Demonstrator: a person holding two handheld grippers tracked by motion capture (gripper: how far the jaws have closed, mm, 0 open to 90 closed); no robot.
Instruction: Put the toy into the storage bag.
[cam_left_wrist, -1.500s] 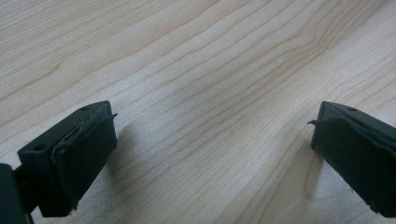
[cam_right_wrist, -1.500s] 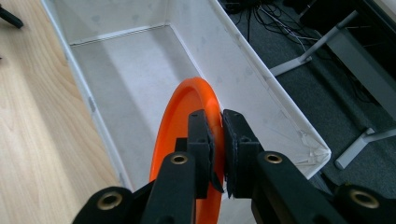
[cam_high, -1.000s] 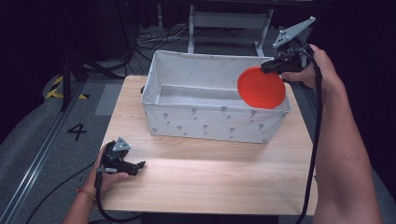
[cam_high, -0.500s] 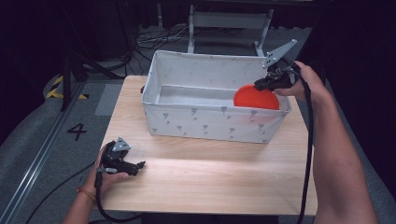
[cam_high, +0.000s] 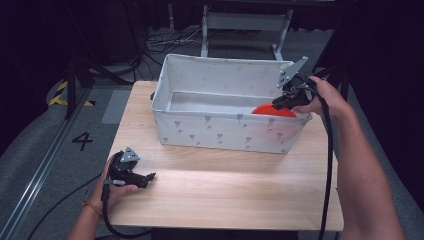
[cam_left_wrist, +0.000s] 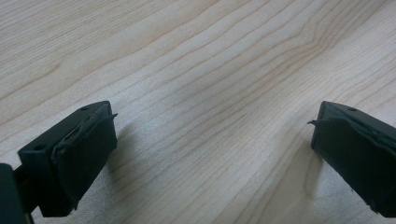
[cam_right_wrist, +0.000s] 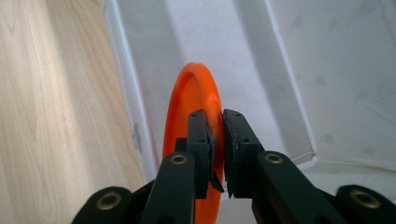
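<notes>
Orange plate (cam_high: 273, 110): pinched at its rim by the right gripper (cam_right_wrist: 215, 140), standing on edge inside the white fabric bin (cam_high: 220, 131), at the bin's right end; probably not yet touching the bin's floor. Left gripper (cam_high: 145, 176): spread, empty, well apart from the bin.

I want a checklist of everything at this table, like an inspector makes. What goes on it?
Surface: light wooden table, bare in front of the bin.
Job's things: orange plate, held on edge, low inside the right end of the white fabric bin; whether it touches the bin floor cannot be told.
Clutter: nothing seen.
Grippers: right tongs shut on the plate's rim; left tongs open, nothing between them, resting near the table's front left corner.
Cables: a black cable trails along the right forearm; another runs from the left tongs off the table's front edge.
Surroundings: dark room, grey floor with a number 4, a metal frame and loose wires behind the table.
</notes>
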